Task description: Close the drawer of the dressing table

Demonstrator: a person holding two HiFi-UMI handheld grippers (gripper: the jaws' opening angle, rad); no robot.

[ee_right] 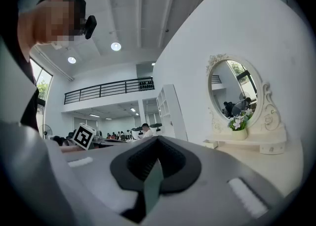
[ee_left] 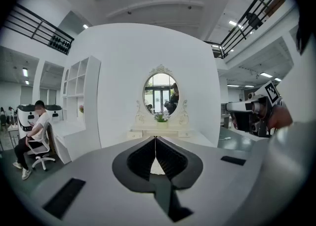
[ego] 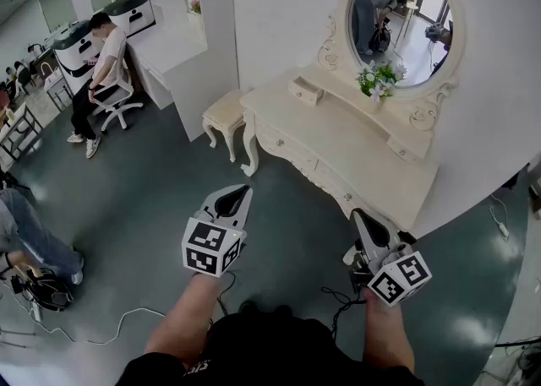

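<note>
approach to the open drawer

the dressing table [ego: 338,135] stands against the white wall, ahead and to the right, well apart from both grippers. the small drawer [ego: 305,89] on its upper shelf, left of the mirror [ego: 401,23], appears to stand out from the shelf; treat it as the one to close. the left gripper [ego: 240,193] has its jaws together on nothing; the right gripper [ego: 357,216] likewise. step in hand: the approach. walk up beside the stool [ego: 221,114], set one gripper square to the drawer front, jaws together, and push at its centre, straight along the slide, so it does not skew and jam. stay clear of the flowers [ego: 378,80].
</note>
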